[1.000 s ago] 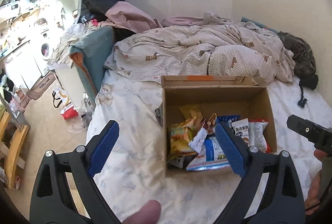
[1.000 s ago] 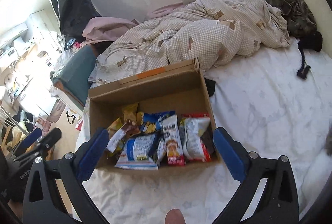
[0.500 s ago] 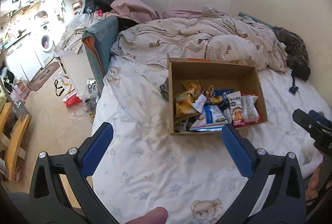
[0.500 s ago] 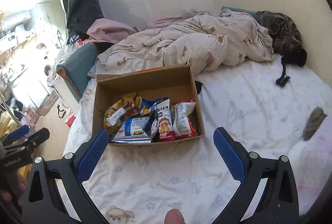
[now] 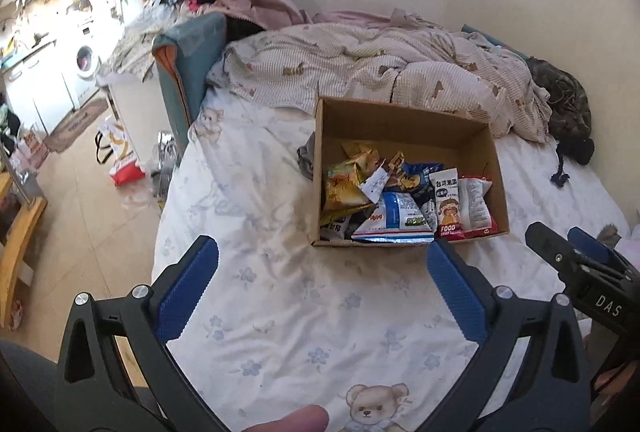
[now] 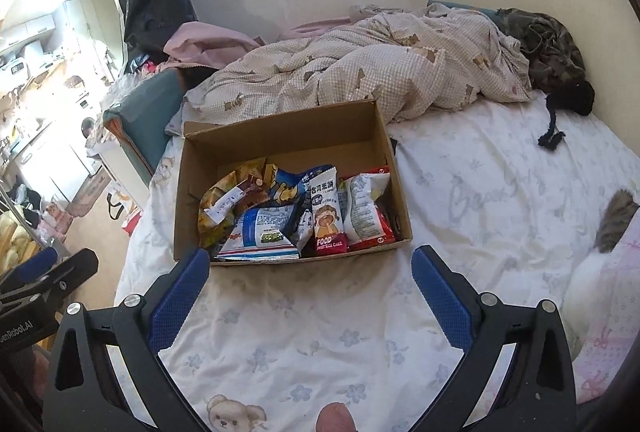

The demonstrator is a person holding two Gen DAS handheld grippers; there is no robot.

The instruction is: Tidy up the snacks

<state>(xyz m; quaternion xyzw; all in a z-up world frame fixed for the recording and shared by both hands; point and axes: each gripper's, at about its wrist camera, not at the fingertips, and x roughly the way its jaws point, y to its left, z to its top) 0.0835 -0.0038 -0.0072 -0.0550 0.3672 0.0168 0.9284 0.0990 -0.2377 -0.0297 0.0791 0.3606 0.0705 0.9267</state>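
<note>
An open cardboard box [image 5: 400,123] [image 6: 280,127] sits on the bed's white flowered sheet. It holds several snack packets in its near half: a yellow bag [image 5: 344,183] [image 6: 212,207] at left, a blue-white bag [image 5: 396,218] [image 6: 260,228], a white-red rice cake pack [image 5: 448,203] [image 6: 326,211] and a red-white bag [image 5: 474,199] [image 6: 366,211] at right. My left gripper [image 5: 320,272] is open and empty, held above the sheet short of the box. My right gripper [image 6: 310,276] is open and empty, just short of the box's near wall.
A rumpled checked duvet [image 5: 380,71] [image 6: 380,71] lies behind the box. A dark garment [image 6: 552,47] is at the far right corner. A cat's tail [image 6: 614,220] and a pink pillow [image 6: 612,304] lie at right. The bed's left edge drops to the floor [image 5: 80,211].
Both grippers have pulled back and up from the box, which now looks smaller and farther away. Both have stayed open and empty.
</note>
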